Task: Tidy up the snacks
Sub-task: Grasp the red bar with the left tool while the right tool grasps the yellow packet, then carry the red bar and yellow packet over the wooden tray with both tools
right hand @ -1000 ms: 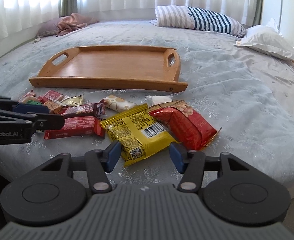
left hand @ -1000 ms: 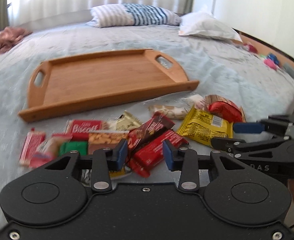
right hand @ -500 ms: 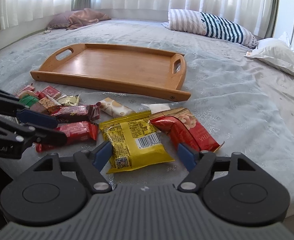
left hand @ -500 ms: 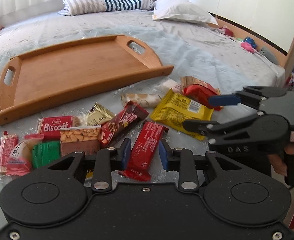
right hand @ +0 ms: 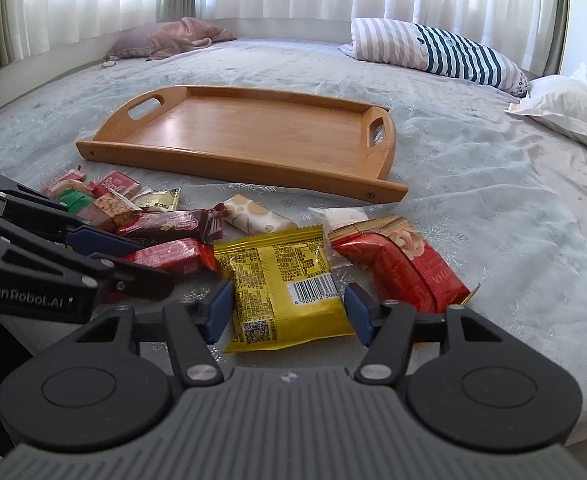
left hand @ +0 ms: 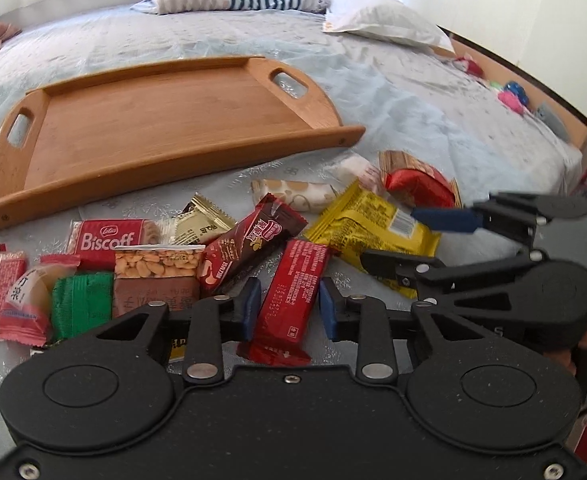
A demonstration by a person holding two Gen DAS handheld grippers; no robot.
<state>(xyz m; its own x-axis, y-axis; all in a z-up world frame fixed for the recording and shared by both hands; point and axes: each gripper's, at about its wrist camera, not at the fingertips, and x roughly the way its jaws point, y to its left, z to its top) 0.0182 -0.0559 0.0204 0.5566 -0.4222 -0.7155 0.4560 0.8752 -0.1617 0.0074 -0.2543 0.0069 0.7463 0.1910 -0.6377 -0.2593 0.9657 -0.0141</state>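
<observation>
A wooden tray (left hand: pixel 173 184) (right hand: pixel 253 132) lies on the bed with nothing in it. In front of it are several scattered snacks. My left gripper (left hand: pixel 289 308) (right hand: pixel 129 260) is shut on a red snack bar (left hand: pixel 293 280) (right hand: pixel 169 256) that lies on the sheet. My right gripper (right hand: pixel 287 312) (left hand: pixel 389 236) straddles a yellow packet (right hand: pixel 281 280) (left hand: pixel 369 220). Its jaws are closing, the pads stand at the packet's edges, and the packet still lies flat. A dark red wrapper (left hand: pixel 253 240) touches the red bar's far end.
Left of the red bar lie a Biscoff pack (left hand: pixel 105 238), a peanut pack (left hand: pixel 157 264), a green wrapper (left hand: pixel 81 304) and a gold sachet (left hand: pixel 201 224). A red bag (right hand: pixel 405 268) and a cream bar (right hand: pixel 253 216) lie by the yellow packet. Pillows (right hand: pixel 445 52) sit at the far side.
My left jaws have narrowed onto the red bar, which now lies centred between them. My right jaws widened, then narrowed again around the yellow packet. Neither snack has left the sheet.
</observation>
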